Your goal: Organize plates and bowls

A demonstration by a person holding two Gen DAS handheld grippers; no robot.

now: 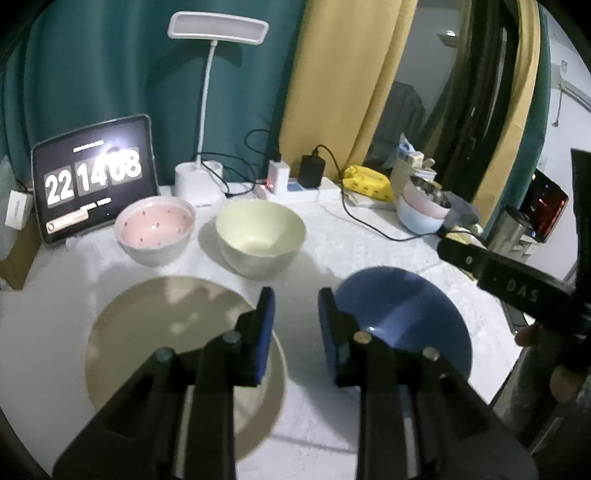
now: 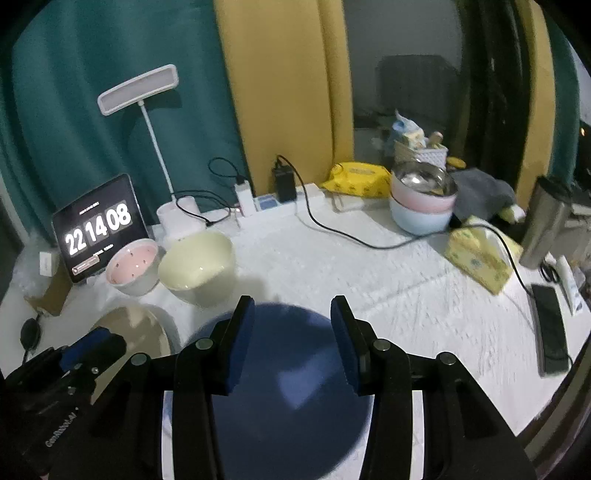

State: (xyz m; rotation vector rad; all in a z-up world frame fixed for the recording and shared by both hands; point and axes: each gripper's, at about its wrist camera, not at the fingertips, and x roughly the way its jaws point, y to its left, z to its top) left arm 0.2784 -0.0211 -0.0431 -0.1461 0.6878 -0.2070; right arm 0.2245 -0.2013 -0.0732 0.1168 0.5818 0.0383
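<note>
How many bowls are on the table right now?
4, maybe more: pink bowl by the tablet, cream bowl beside it, and two stacked bowls at the far right under a metal one.

Teal curtain point(image 1: 110, 74) fills upper left, mustard curtain point(image 1: 332, 74) centre, dark window or doorway point(image 1: 424, 92) upper right. Table point(image 2: 369, 266) covered in white textured cloth. White desk lamp point(image 1: 218, 29) at the back, head unlit as far as visible. Tablet point(image 1: 92, 177) at left shows a glowing flip clock, glare on screen. Power strip point(image 2: 280, 203) with chargers and black cables along the back edge. Room light dim, cool.
</note>
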